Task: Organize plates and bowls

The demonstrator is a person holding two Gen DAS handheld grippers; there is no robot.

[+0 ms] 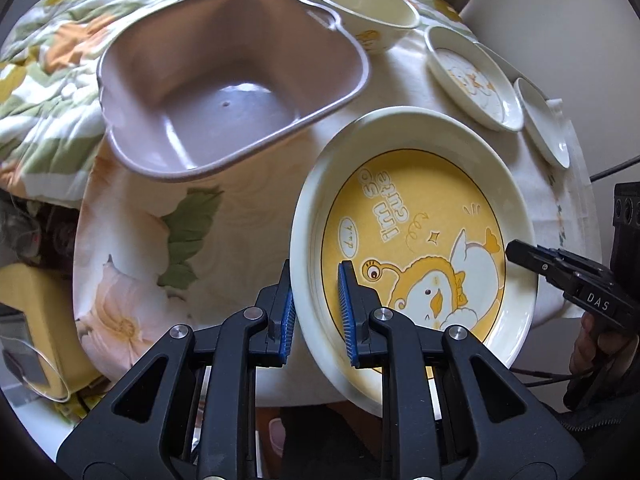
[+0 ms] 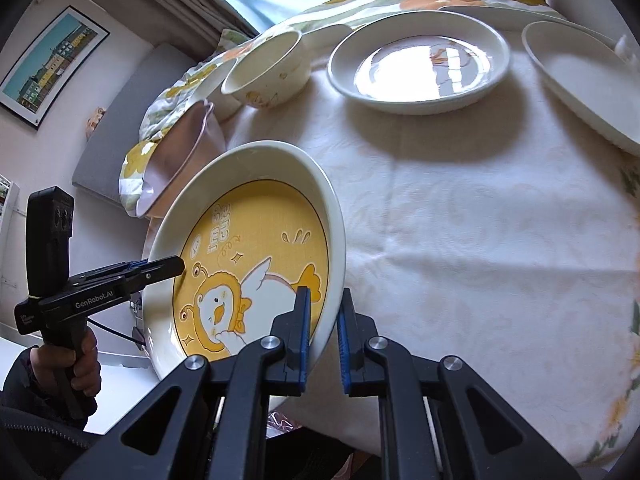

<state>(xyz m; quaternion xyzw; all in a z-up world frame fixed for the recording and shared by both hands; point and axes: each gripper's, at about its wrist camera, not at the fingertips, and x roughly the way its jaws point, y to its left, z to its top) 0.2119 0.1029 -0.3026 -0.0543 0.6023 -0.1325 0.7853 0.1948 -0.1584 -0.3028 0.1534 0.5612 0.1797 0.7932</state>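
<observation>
Floral cloth covers the round surface (image 2: 460,208), with a curtained window and a framed picture on the wall behind it. Most of the sorting looks undone: a mauve plastic tub (image 1: 224,92) sits empty near the far-left side, two cream bowls (image 1: 360,8) stand just beyond it, and several smaller plates (image 1: 472,76) lie singly along the right edge rather than in a stack. As far as the pictures show, nothing has been gathered yet — only one dish is in hand.

That dish is the large yellow duck plate (image 1: 416,240), held tilted above the near edge of the surface, its printed face turned toward the left side. Both tools grip it at opposite rims. The left tool (image 1: 318,312) is clamped on the near-left rim, one blue pad on the outer wall and the other on the inner face. The right tool (image 2: 323,328) pinches the opposite rim in the same way, its jaws nearly together with the thin edge of the plate between them. From the right wrist view the left tool's tip can be seen reaching over the plate's far rim, with a hand (image 2: 80,364) around its handle.

My judgement is that the plate is being carried toward the tub, which stands just beyond its upper-left edge — the remaining plates and bowls would follow.
</observation>
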